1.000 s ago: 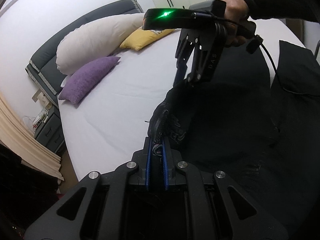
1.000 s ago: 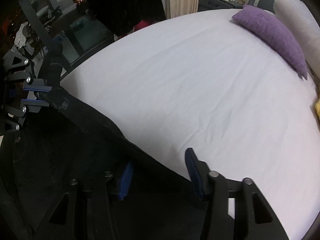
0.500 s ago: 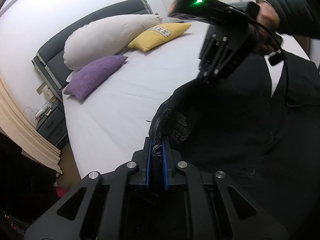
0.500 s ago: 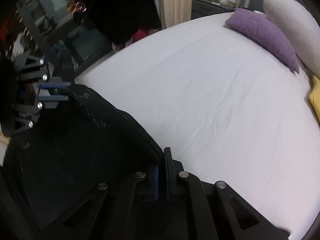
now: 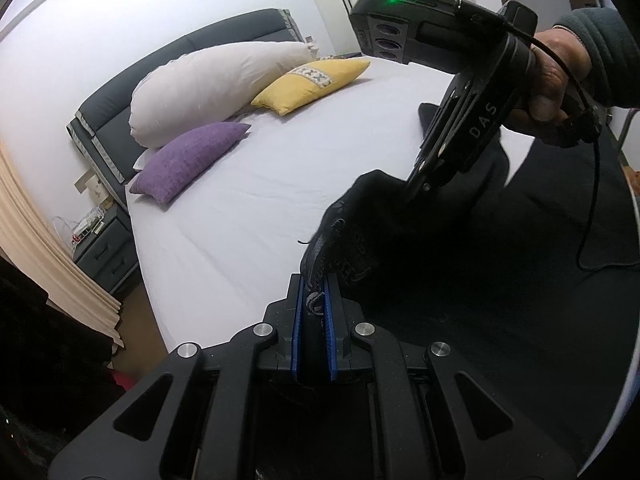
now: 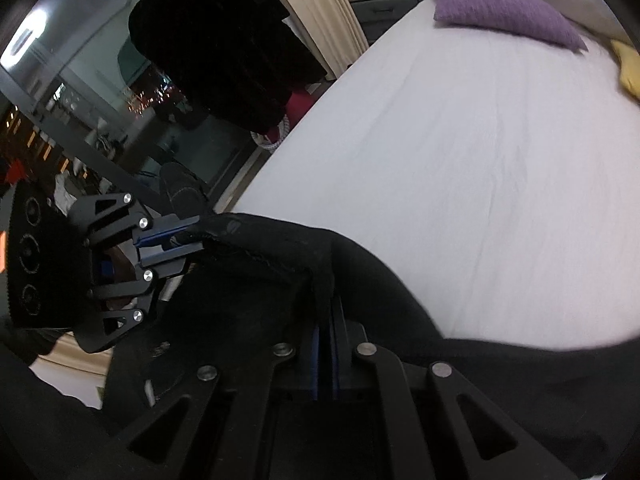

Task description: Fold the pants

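Black pants [image 5: 460, 264] lie over the near side of a white bed [image 5: 248, 208]. My left gripper [image 5: 314, 304] is shut on the waistband edge of the pants and holds it lifted. My right gripper [image 5: 416, 192] is shut on the same edge a short way along, seen from the left wrist view with a hand on its handle. In the right wrist view the right gripper [image 6: 327, 320] pinches the black cloth [image 6: 280, 248], and the left gripper [image 6: 168, 240] holds the edge at the left. The stretch of waistband between them hangs above the sheet.
A purple cushion [image 5: 188, 156], a long white pillow [image 5: 216, 84] and a yellow cushion [image 5: 316, 80] lie at the headboard [image 5: 132, 96]. A nightstand [image 5: 104, 248] and beige curtain [image 5: 44, 252] stand left of the bed. A dark garment [image 6: 224, 44] hangs before a window.
My right gripper has closed on the pants edge, having been open around it a second ago. Both grippers have lifted the waistband and the right one has moved up and right.
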